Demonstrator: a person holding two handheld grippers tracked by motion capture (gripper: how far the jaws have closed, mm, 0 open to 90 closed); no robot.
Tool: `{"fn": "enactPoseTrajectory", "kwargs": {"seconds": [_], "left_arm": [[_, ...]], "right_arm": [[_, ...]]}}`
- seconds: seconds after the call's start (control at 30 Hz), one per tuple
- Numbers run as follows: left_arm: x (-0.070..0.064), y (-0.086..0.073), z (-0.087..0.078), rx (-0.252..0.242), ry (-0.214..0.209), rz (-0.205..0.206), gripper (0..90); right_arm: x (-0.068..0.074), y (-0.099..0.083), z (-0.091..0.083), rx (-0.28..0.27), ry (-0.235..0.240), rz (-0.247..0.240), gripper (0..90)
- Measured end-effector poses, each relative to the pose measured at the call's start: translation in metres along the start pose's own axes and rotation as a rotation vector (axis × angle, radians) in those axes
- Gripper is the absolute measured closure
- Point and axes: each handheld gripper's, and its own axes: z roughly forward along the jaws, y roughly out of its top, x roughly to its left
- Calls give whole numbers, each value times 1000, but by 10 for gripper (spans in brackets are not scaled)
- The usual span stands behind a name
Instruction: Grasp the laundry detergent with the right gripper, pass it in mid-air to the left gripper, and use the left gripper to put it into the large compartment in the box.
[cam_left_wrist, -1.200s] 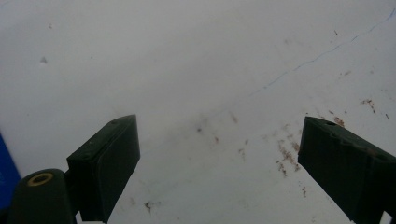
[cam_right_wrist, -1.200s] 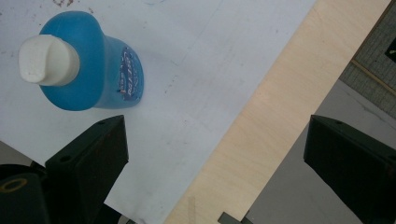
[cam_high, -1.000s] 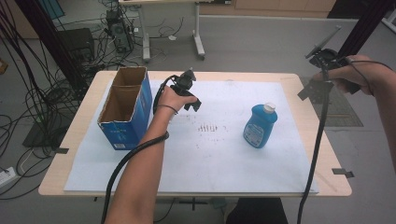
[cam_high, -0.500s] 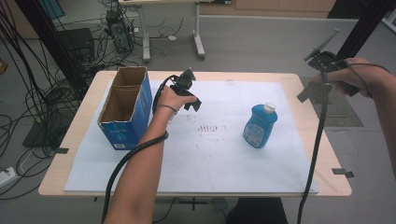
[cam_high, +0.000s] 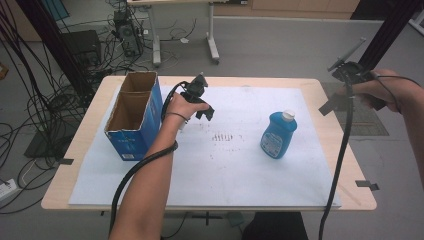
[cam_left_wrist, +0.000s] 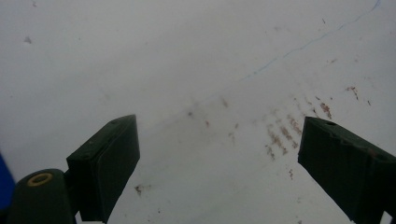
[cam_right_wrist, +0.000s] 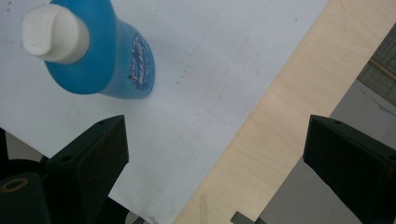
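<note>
Barely anything has moved: the right claw (cam_high: 350, 75) still hovers beyond the counter (cam_high: 330, 125) edge, jaws apart, left claw (cam_high: 200, 102) likewise empty; the blue bottle (cam_high: 278, 134) stands ungrasped on the white sheet (cam_high: 240, 170), box (cam_high: 131, 115) waiting

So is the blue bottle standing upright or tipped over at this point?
Upright. The blue bottle stands on its base on the white sheet, white cap on top; nothing touches it, and both grippers are apart from it.

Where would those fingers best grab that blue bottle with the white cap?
Probably across the blue bottle's narrow shoulder just under its white cap, coming from the right with the open right gripper. The bottle stands upright and its body widens lower down, so the upper part fits between the fingers more easily.
</note>
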Motion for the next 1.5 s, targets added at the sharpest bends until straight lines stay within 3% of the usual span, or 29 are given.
{"fn": "enactPoseTrajectory", "kwargs": {"seconds": [0.6, 1.2, 1.23, 1.5], "left_arm": [[-6, -13, -7, 52, -28, -17, 129], [-13, -32, -20, 58, -30, -8, 130], [-13, -34, -21, 55, -36, -24, 130], [-14, -40, -23, 51, -44, -28, 130]], "right_arm": [[12, -22, 9, -7, 5, -8, 68], [23, -43, 27, -35, 49, -17, 70], [24, -44, 27, -37, 53, -17, 70], [29, -52, 33, -39, 59, -19, 70]]}}
